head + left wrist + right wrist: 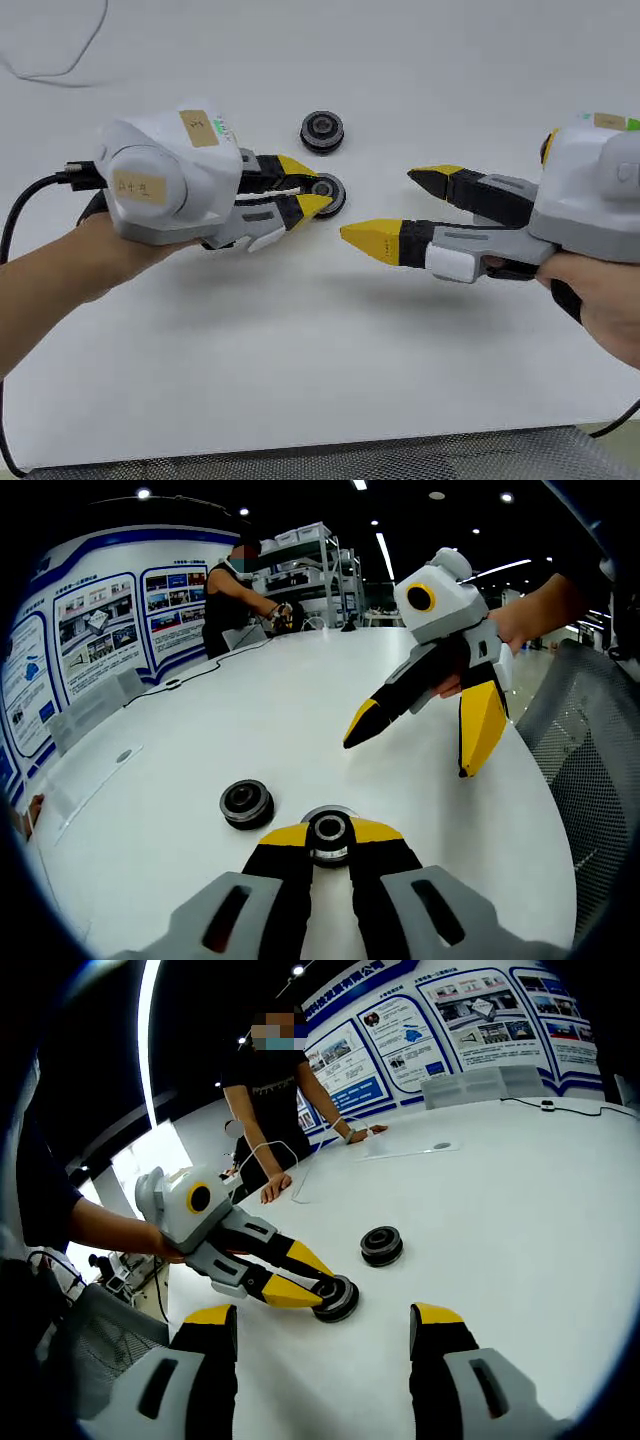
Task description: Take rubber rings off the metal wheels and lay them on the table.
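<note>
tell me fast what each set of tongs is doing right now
Left tongs: shut on the round metal wheel with a black rubber ring.
Right tongs: open, holding nothing.

Bright, even overhead light washes the white table (330, 380) in the head view with faint soft shadows mid-frame, while both fisheye gripper views bend at their edges, ceiling lamps (385, 555) glaring against dark upper backgrounds.

On the worktop (300, 340) we find the far wheel (322, 131) toward the far edge, the near wheel (334, 196) just before it in our left claw (314, 185), our right claw (380, 203) apart, rightward.
</note>
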Demonstrator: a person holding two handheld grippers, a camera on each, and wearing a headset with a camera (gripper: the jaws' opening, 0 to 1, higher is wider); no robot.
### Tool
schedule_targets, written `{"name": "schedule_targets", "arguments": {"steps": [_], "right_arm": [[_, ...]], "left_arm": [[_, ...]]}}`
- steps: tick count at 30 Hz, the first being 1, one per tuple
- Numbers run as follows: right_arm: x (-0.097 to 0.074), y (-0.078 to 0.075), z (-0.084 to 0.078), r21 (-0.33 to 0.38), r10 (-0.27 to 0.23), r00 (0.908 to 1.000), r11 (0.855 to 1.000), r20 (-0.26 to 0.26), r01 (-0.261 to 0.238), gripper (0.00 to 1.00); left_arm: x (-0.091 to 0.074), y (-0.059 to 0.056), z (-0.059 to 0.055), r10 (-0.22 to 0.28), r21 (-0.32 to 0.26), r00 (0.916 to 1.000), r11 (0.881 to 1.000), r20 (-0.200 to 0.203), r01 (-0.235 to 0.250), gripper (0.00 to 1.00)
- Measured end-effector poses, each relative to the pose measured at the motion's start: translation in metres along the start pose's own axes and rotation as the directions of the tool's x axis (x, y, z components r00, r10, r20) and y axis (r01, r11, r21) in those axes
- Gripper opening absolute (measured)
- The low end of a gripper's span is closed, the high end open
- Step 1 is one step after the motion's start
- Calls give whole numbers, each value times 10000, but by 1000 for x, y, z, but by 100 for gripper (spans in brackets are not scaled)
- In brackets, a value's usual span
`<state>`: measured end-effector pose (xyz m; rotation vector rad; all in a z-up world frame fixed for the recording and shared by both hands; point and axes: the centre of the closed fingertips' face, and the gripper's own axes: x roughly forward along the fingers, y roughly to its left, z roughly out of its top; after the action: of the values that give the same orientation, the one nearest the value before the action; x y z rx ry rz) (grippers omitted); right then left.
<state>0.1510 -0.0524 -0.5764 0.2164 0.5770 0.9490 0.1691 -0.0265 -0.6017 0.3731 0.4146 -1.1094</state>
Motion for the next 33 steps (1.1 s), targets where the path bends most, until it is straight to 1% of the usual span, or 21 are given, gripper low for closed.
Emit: {"name": "schedule_targets", "arguments": {"steps": [2,6,11,15,17,20,25,33], "right_arm": [[4,2,2,211,165,9998,9996,67,-166,71],[10,3,4,407,311,9994,9987,163,-318,71],[17,2,3,815,529,9984,9952,186,-543,71],[22,4,4,1353,826,9962,9871,266,-855,70],[25,5,4,1492,943,9951,9840,283,-975,70],[29,8,3,1713,1154,9931,9782,224,-1175,69],[35,12,0,1899,1297,9915,9734,42,-1281,67],[38,15,-1,2019,1419,9898,9699,-152,-1360,65]], "left_arm": [[1,1,0,-40,-32,10000,10000,-27,40,14],[0,2,0,-113,24,9999,9999,-64,113,14],[-1,2,0,-174,83,9998,9998,-111,175,14],[-1,2,1,-212,154,9997,9997,-142,215,14],[-2,2,1,-230,232,9996,9995,-154,234,14],[-2,2,1,-267,287,9995,9992,-165,272,14],[-2,3,1,-283,334,9994,9990,-177,289,14],[-2,3,1,-301,385,9994,9988,-159,307,14]]}}
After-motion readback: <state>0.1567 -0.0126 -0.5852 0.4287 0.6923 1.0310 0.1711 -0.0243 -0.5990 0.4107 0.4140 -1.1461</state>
